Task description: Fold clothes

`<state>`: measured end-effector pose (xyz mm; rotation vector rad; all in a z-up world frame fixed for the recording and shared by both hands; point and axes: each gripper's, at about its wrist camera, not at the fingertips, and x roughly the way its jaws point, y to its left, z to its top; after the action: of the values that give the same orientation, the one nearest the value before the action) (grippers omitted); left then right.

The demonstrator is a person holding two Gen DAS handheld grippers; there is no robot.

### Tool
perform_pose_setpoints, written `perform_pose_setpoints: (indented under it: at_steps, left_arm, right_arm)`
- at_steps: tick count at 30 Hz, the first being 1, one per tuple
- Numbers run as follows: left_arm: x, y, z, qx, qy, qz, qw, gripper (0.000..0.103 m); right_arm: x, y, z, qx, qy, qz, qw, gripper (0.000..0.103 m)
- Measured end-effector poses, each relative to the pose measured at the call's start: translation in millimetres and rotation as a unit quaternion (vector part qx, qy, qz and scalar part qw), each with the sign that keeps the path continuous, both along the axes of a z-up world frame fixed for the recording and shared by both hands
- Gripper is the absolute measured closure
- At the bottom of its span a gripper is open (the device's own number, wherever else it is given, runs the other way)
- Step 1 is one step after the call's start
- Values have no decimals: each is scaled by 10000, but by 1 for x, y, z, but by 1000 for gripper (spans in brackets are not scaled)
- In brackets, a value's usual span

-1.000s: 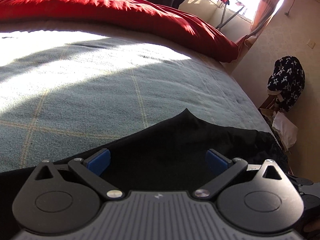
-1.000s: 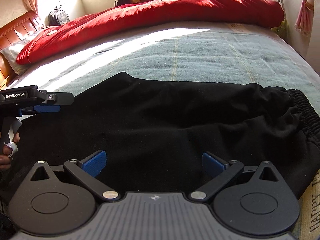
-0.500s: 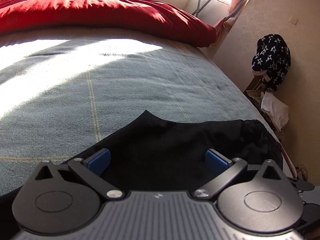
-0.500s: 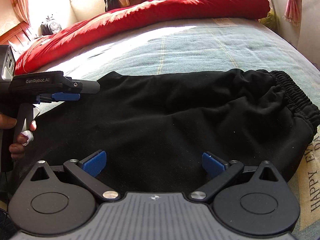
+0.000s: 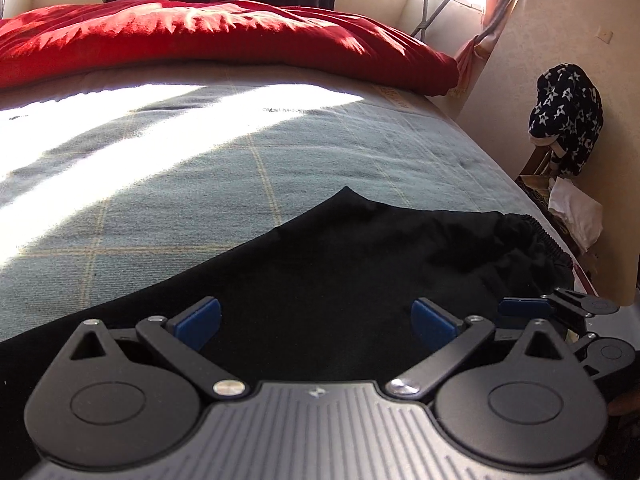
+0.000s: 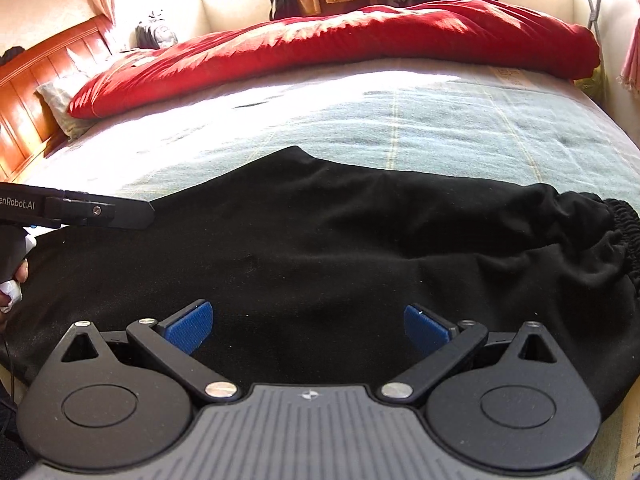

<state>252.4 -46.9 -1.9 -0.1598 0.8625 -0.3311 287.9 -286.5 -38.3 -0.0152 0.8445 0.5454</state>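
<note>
At the far left of the right wrist view, a hand (image 6: 10,280) holds the left gripper (image 6: 148,216), whose dark fingers reach in over the left end of the black trousers (image 6: 320,248). In its own view, the left gripper (image 5: 316,320) stands wide apart, blue pads (image 5: 198,322) clear of each other, nothing between them, hovering over the black cloth. The trousers lie spread flat across the near part of the bed (image 6: 400,128), on its grey-green checked cover, the gathered elastic waistband (image 6: 616,216) at the right end. The right gripper (image 6: 306,326) is likewise spread wide, empty, above the middle of the garment; whether either one touches the cloth I cannot tell. A red duvet (image 6: 340,40) lies bunched along the far side of the bed.
</note>
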Motion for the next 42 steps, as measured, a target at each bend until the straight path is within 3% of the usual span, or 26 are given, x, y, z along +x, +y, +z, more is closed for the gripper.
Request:
perform_pose_setpoints:
  at_steps: [6, 9, 13, 19, 25, 29, 34, 40, 42]
  left_arm:
    - [-38, 40, -27, 23, 433, 513, 9977, 2]
    - [-52, 54, -37, -173, 419, 753, 9961, 2]
    - [-65, 62, -41, -385, 163, 634, 9971, 1]
    - [-69, 66, -32, -239, 153, 780, 9965, 1]
    - [-101, 117, -4, 150, -325, 1412, 9893, 1]
    - [-125, 158, -9, 254, -272, 1886, 9813, 1]
    - [-148, 198, -37, -45, 14, 2154, 9765, 1]
    - [-160, 230, -36, -537, -188, 1886, 9804, 1]
    - [-167, 244, -29, -518, -302, 1902, 9799, 1]
  right_arm:
    - [3, 23, -11, -363, 77, 318, 9988, 0]
    - [6, 25, -12, -481, 133, 392, 9980, 0]
    - [6, 30, -12, -694, 143, 453, 9965, 0]
    - [4, 34, -11, -827, 159, 417, 9956, 0]
    - [2, 42, 4, -773, 44, 361, 9963, 0]
    - [-6, 58, 14, -676, -90, 341, 9971, 0]
    - [-20, 91, 23, -640, -135, 395, 9971, 0]
    - [-46, 148, 39, -732, -303, 608, 9950, 0]
    - [-54, 167, 44, -727, -351, 674, 9945, 0]
